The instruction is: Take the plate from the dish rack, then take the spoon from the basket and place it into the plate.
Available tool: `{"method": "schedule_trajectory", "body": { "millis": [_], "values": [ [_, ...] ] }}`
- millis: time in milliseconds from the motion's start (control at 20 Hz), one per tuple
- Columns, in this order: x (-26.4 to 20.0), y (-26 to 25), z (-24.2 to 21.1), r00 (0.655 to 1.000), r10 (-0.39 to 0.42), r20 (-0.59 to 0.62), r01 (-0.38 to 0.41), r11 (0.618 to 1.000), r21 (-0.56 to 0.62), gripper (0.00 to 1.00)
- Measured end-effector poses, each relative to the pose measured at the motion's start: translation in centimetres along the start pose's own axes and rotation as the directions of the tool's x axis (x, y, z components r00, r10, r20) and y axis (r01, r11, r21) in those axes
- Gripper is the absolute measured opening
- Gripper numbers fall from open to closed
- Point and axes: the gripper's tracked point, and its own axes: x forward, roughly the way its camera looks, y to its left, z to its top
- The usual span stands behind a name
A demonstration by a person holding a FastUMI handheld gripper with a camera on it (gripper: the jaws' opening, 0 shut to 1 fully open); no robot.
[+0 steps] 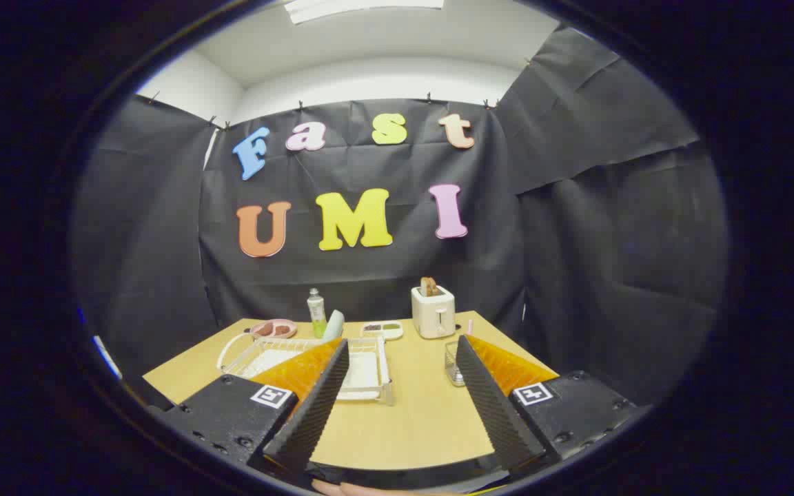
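Gripper (402, 344) hovers above table (411, 413), fingers spread wide, nothing between them. Dish rack (369, 368) sits just ahead, partly behind left finger (314, 406); plate not clearly discernible inside. Small wire basket (453, 363) peeks beside right finger (490, 399); spoon too small to tell. Toaster (433, 311), green bottle (316, 313), pink dish (273, 329) far back near wall.

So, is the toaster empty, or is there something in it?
Not empty. A brown slice sticks up out of the top slot of the toaster. The hand-held gripper is open, well short of it, holding nothing.
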Motion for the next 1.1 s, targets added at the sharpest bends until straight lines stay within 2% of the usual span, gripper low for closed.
{"method": "schedule_trajectory", "body": {
  "millis": [250,600,1100],
  "values": [
    [0.2,-1.3,-0.1,1.000,-0.031,0.005,0.031,0.999,-0.015,1.00],
    [0.9,-1.7,-1.1,0.999,-0.037,-0.020,0.036,0.999,-0.016,1.00],
    [3.0,0.2,-0.9,0.999,-0.029,-0.041,0.027,0.998,-0.062,1.00]
  ]
}}
